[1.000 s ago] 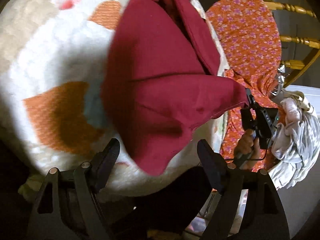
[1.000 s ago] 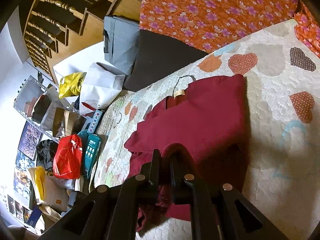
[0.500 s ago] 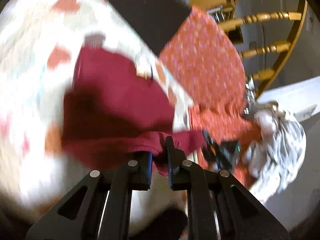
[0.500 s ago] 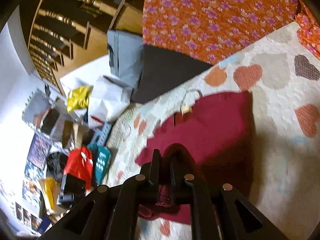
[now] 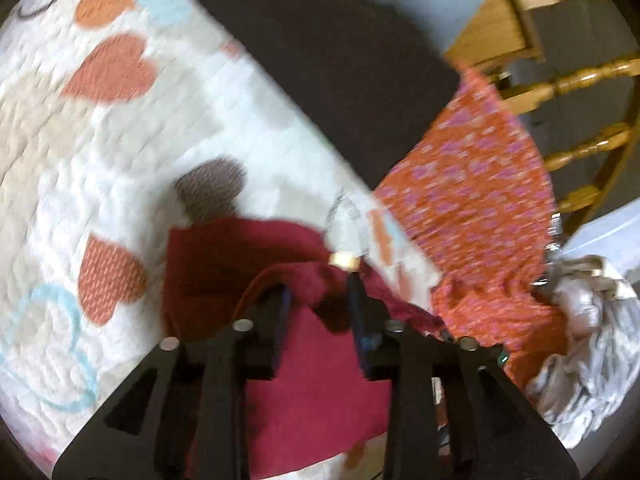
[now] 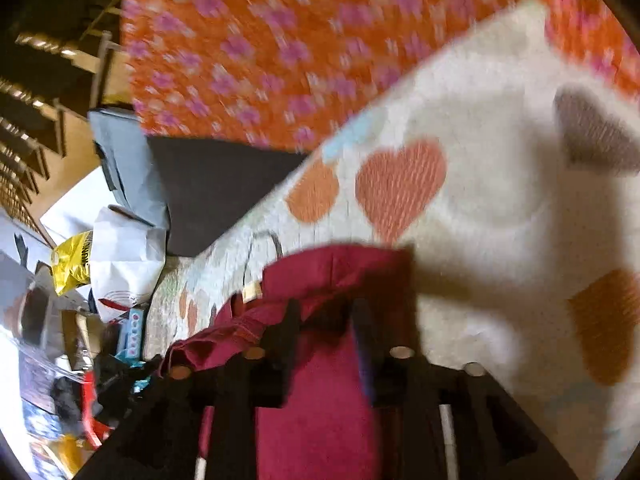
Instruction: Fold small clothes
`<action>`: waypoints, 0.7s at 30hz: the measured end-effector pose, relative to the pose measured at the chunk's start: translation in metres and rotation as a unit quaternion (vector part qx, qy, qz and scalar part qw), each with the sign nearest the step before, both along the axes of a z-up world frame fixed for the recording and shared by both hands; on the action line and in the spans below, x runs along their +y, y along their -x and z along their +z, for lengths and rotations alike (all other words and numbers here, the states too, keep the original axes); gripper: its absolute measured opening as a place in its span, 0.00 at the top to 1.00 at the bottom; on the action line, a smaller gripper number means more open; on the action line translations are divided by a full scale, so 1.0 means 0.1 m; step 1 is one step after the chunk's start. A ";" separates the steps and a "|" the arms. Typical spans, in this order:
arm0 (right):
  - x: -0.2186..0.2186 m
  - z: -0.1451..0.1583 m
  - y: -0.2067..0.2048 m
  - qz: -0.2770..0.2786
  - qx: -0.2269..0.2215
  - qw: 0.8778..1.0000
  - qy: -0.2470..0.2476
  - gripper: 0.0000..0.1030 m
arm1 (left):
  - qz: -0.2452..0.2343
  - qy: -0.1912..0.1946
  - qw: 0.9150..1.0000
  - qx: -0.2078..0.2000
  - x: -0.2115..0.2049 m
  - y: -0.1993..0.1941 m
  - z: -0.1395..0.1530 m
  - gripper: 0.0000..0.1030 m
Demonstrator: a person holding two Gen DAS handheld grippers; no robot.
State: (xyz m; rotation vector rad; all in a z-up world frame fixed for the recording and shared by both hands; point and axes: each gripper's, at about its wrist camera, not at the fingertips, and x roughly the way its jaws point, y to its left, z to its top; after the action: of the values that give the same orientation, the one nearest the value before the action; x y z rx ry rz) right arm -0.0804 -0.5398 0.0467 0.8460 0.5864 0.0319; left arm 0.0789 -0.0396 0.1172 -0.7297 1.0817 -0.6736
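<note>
Now a fold is being let go: the maroon garment (image 5: 312,392) lies doubled on the heart-print quilt (image 5: 120,160) of the bed. The left hand-held gripper (image 5: 320,304) and right hand-held gripper (image 6: 326,316) are both opening, cloth loose between their jaws. Next, judging by this, both should back off and smooth or re-grip an edge.

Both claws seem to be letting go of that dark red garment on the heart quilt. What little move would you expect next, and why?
Probably both draw back and lift clear. The left gripper and right gripper are opening, with the dark red garment lying doubled over on the heart quilt between their fingers. Backing off should leave that fold undisturbed.
</note>
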 end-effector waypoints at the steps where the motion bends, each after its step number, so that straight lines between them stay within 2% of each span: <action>1: -0.01 0.06 0.09 -0.010 -0.018 1.000 0.002 0.61 | 0.005 0.008 1.000 -0.010 0.09 0.03 0.01 0.49; 2: -0.01 0.11 0.14 -0.010 -0.030 1.000 0.001 0.61 | 0.019 0.004 0.999 -0.027 0.11 0.06 0.05 0.27; 4: 0.17 0.19 0.13 0.028 -0.036 0.999 0.022 0.61 | 0.051 -0.010 0.997 -0.064 0.15 0.12 0.13 0.17; 6: 0.48 0.25 0.05 0.067 -0.015 0.993 0.093 0.61 | 0.047 -0.006 0.997 -0.065 0.09 0.11 0.13 0.17; 9: 0.90 0.26 -0.20 0.098 0.008 0.978 0.186 0.62 | 0.032 -0.013 0.998 -0.052 -0.05 0.05 0.03 0.17; 14: 1.07 0.17 -0.64 0.074 0.029 0.974 0.214 0.64 | 0.008 -0.078 0.997 -0.017 -0.32 -0.09 -0.30 0.17; 16: 1.02 0.13 -0.81 0.048 0.053 0.972 0.226 0.64 | 0.002 -0.109 0.994 0.009 -0.39 -0.15 -0.49 0.17; 18: 0.95 0.02 -0.98 0.038 0.085 0.970 0.226 0.65 | 0.002 -0.121 0.992 0.024 -0.42 -0.20 -0.62 0.17; 21: 0.89 -0.12 -1.08 0.035 0.102 0.968 0.226 0.69 | 0.004 -0.147 0.989 0.020 -0.48 -0.23 -0.71 0.17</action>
State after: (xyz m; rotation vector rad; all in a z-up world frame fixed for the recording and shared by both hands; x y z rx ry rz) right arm 0.0281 -0.4510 0.0352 0.3847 0.7815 -0.1234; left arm 0.1022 -0.0874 0.0467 -0.4939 1.1843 -0.4809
